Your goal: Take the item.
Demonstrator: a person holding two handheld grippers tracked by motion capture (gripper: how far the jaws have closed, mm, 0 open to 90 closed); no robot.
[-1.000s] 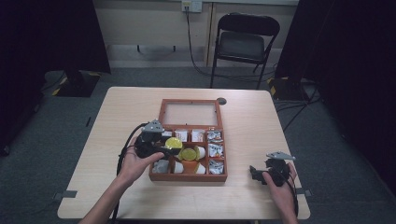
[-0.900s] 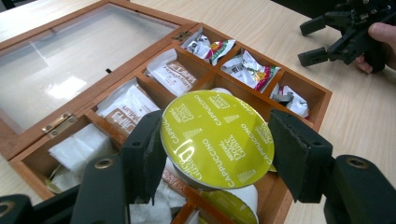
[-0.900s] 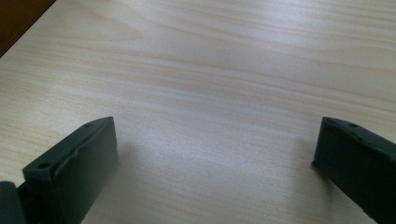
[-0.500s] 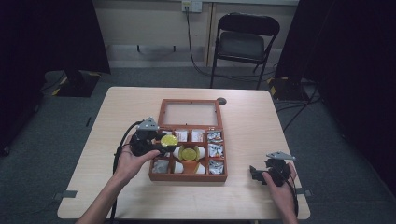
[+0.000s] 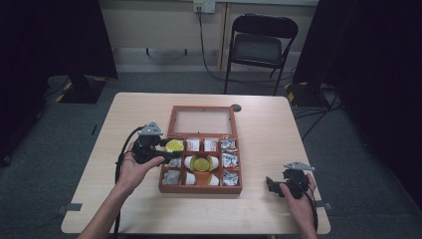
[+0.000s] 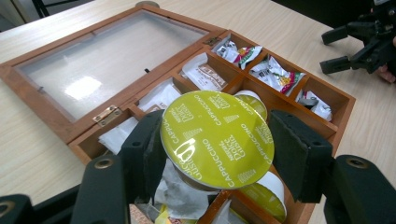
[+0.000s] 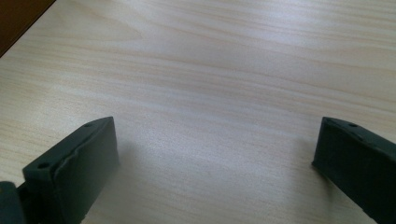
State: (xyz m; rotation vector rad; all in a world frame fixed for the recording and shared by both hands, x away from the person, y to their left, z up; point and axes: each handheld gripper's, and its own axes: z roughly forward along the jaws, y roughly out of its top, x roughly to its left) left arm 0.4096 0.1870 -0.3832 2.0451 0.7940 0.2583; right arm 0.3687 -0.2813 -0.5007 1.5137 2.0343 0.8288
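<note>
Capsule (image 6: 217,139) sits pinched between left gripper (image 6: 219,149) jaws above the box (image 6: 116,70).

Left hand-held gripper (image 6: 217,144) clamped, right (image 7: 215,154) agape

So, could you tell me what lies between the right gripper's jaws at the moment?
Nothing: in the right gripper view the right gripper stands open over a bare stretch of the wooden table.
</note>
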